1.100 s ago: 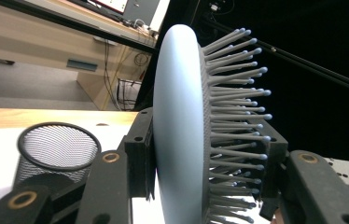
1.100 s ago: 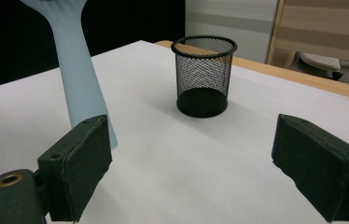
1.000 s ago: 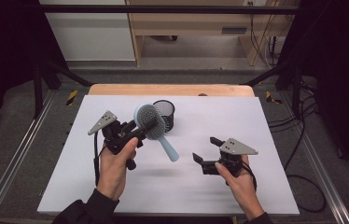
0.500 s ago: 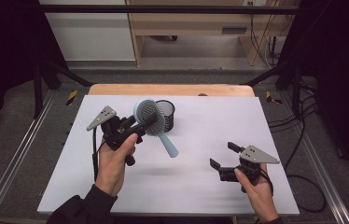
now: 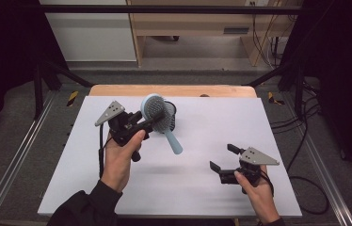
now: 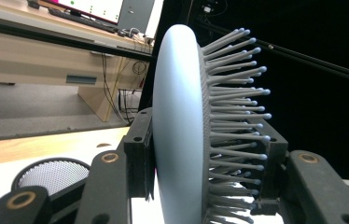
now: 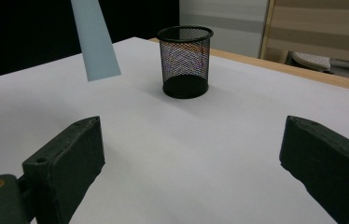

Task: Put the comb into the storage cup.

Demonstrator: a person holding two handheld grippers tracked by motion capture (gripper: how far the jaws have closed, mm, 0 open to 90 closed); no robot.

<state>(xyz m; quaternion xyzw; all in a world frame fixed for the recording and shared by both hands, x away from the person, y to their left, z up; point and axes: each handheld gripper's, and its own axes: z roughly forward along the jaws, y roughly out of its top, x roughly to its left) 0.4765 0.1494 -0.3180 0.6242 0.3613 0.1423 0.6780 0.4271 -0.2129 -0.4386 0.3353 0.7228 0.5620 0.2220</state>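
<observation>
My left gripper is shut on the round head of a pale blue hairbrush, held above the table with its handle hanging down toward the person. In the left gripper view the jaws clamp the brush head from both sides, bristles to the right. A black mesh cup stands upright just behind the brush, also seen as the mesh cup ahead in the right gripper view. My right gripper is open and empty, low over the table at the front right, pointing left.
The white table top has a wooden edge at the back. A metal frame and rails run along both sides. Wooden furniture and cables stand on the floor beyond the table.
The right gripper has drawn back toward the front right of the table, away from the brush handle. The left gripper still holds the brush in about the same place.
</observation>
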